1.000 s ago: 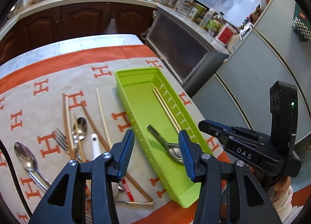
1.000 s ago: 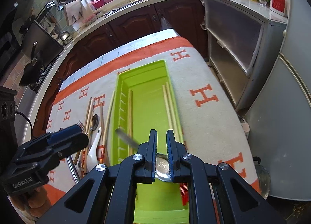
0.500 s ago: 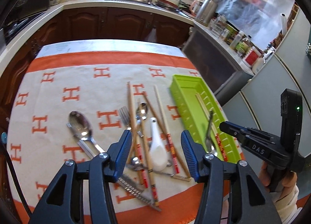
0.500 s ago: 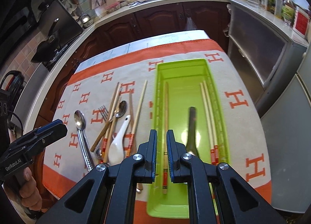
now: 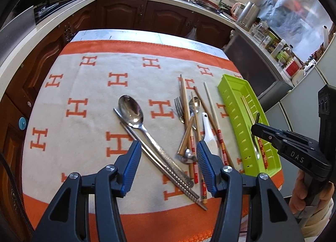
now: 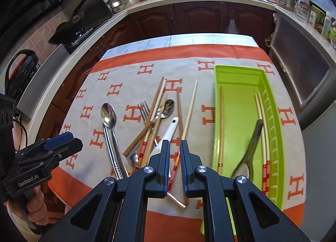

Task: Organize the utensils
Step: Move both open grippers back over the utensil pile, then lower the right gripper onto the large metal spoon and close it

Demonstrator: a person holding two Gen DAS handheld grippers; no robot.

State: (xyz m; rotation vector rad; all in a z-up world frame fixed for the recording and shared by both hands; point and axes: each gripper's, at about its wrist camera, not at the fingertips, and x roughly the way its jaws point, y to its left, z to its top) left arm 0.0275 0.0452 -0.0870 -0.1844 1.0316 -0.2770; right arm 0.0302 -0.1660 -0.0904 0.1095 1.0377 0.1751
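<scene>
Left gripper (image 5: 167, 163) fingers wide above steel spoon (image 5: 134, 115), frame centre; right gripper (image 6: 174, 164) fingers narrow, empty, left of green tray (image 6: 237, 78) w/ chopsticks

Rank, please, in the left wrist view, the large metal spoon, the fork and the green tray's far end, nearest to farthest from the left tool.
1. Large metal spoon, just ahead of the left tool, slightly left.
2. Fork, farther ahead, right of the spoon.
3. Green tray's far end, far right.

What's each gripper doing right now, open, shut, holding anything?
Left gripper: open wide, holding nothing.
Right gripper: jaws slightly apart, holding nothing; a chopstick on the cloth shows through the gap.
</scene>
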